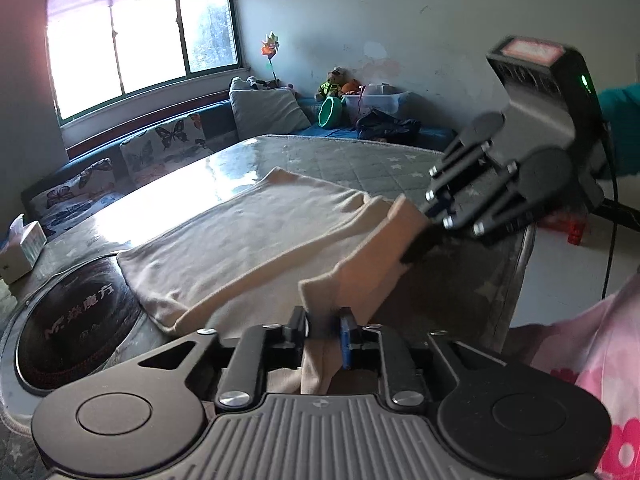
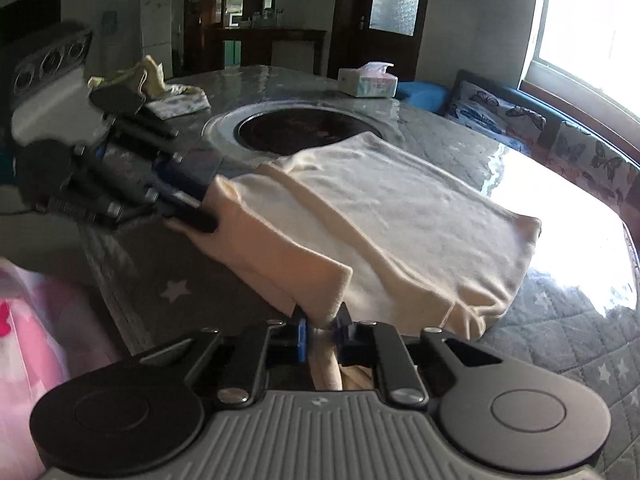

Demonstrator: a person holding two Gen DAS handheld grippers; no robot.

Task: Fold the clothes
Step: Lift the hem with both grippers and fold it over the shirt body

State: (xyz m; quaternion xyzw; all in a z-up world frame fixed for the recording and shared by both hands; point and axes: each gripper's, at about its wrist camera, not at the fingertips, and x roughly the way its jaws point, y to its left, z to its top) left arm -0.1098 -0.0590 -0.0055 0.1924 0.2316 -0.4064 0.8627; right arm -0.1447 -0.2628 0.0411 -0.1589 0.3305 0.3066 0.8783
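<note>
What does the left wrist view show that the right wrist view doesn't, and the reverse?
Left wrist only: pinwheel, stuffed toys, storage bin by the far wall. Right wrist only: cupboard, door, crumpled cloth on the table's far side. Both: beige garment on the table, left gripper and right gripper each shut on its near edge, round cooktop, tissue box.

Colours and patterns on the folding table.
Garment [image 1: 248, 240]: plain cream-beige. Table cover [image 2: 560, 344]: grey quilting with white stars. Inset hob [image 1: 76, 312]: black with reddish lettering. Gripper fingers [image 2: 302, 338]: black with blue pads. Cushions [image 1: 164, 140]: white with dark butterflies. Tissue box [image 2: 368, 82]: white, pink and pale blue.
</note>
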